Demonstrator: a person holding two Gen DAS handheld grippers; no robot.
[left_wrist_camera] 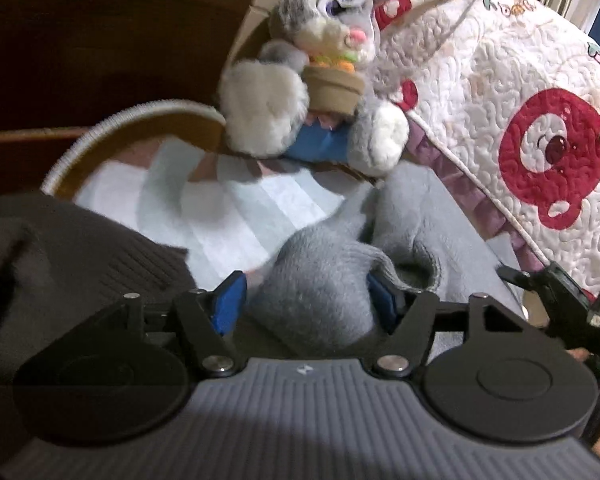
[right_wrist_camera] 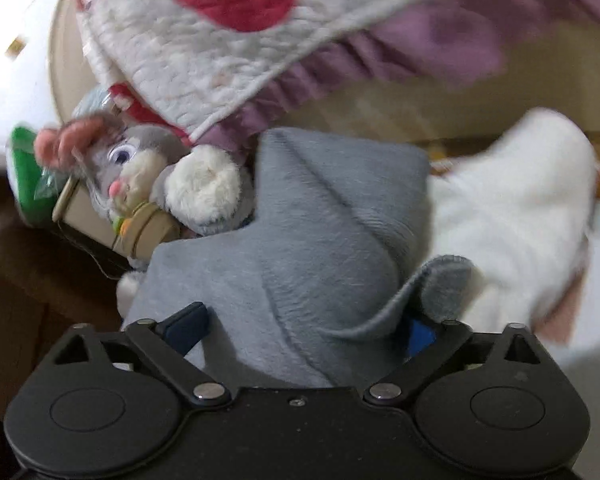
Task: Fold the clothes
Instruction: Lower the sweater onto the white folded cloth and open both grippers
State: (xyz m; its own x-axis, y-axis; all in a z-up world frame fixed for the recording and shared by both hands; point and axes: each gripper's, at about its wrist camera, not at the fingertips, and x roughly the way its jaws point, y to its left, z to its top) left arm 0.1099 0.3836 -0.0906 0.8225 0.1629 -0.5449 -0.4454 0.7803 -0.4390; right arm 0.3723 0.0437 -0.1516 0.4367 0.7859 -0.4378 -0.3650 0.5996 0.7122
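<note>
A grey fleece garment lies bunched in front of me, by the quilt's edge. My left gripper has its blue pads pressed on a thick wad of this fleece, and a fold hangs over the right pad. In the right wrist view the same grey garment spreads out in creased folds. My right gripper stands wide open with the fleece lying between its fingers and one hem draped over the right finger. Part of the right gripper's black frame shows at the left view's right edge.
A plush rabbit leans just beyond the garment. A round basket holds pale folded cloth. A dark brown knit lies on the left. A quilt with red bears is on the right. A white fluffy item sits to the right.
</note>
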